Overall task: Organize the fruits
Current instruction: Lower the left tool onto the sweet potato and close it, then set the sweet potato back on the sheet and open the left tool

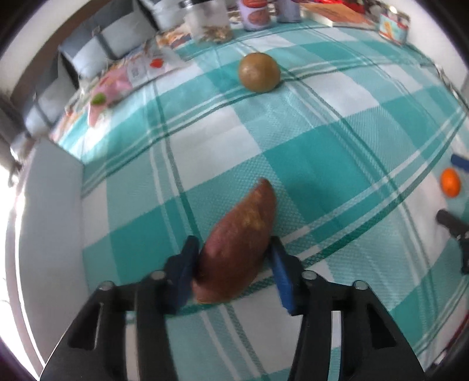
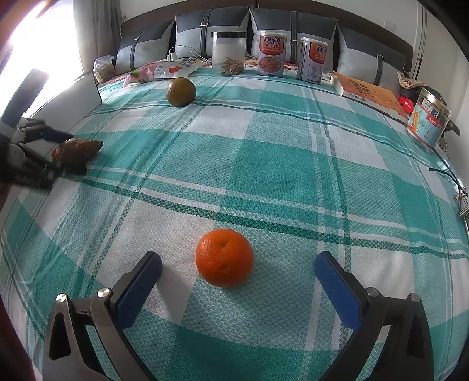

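Observation:
A reddish-brown sweet potato (image 1: 240,243) lies on the teal checked bedspread (image 1: 337,140), and my left gripper (image 1: 234,263) is shut on its near end. In the right wrist view the sweet potato (image 2: 77,150) shows at the left, with the left gripper (image 2: 55,149) on it. An orange (image 2: 224,257) sits between the blue pads of my right gripper (image 2: 237,266), which is open and not touching it. The orange (image 1: 450,181) also shows at the right edge of the left wrist view. A greenish-brown round fruit (image 2: 181,91) lies farther back; it also shows in the left wrist view (image 1: 259,72).
A grey box wall (image 2: 79,96) stands at the left edge of the bed. At the back stand a clear jar (image 2: 228,52), two printed cans (image 2: 271,54), snack bags (image 2: 164,70), a book (image 2: 372,93) and a tin (image 2: 429,120). Pillows (image 2: 293,26) line the headboard.

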Demonstrator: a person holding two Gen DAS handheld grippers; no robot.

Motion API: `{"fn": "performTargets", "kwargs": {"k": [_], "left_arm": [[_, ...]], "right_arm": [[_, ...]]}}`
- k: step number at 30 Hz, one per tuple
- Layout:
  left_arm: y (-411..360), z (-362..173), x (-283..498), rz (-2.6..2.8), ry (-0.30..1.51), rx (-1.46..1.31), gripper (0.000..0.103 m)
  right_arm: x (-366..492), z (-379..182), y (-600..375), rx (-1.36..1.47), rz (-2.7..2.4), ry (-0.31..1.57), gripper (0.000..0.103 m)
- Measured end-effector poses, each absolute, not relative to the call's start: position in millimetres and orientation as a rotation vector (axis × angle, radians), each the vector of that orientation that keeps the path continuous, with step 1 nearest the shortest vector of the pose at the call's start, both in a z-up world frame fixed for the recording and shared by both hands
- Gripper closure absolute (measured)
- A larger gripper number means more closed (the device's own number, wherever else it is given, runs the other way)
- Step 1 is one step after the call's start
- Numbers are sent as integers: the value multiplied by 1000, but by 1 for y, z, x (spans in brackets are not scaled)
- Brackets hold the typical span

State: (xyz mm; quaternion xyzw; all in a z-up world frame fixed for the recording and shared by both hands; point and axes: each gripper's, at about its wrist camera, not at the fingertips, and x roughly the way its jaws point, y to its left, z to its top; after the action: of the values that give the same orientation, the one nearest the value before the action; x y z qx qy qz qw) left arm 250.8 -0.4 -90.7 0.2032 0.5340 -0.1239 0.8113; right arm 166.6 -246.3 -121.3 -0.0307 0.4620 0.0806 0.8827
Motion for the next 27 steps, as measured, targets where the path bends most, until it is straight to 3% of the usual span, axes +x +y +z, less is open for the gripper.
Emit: {"fn": "performTargets", "kwargs": {"k": [10,15,16,19,27], "left_arm": [[12,-88,207,-330,1278,69,58],[0,-86,161,-328,1201,44,57],[-2,-86,155,-317,1169,49,53],[0,-94,151,-283,1135,20,16],[-7,-112,140,-237,940,117,5]], "right_arm": [[166,-121,-246,-64,168,962,0],[166,-122,-247,-64,168,962,0],[166,-121,-246,-64,168,962,0],[166,-122,-247,-64,168,962,0],[166,-121,-247,-64,168,962,0]]}}
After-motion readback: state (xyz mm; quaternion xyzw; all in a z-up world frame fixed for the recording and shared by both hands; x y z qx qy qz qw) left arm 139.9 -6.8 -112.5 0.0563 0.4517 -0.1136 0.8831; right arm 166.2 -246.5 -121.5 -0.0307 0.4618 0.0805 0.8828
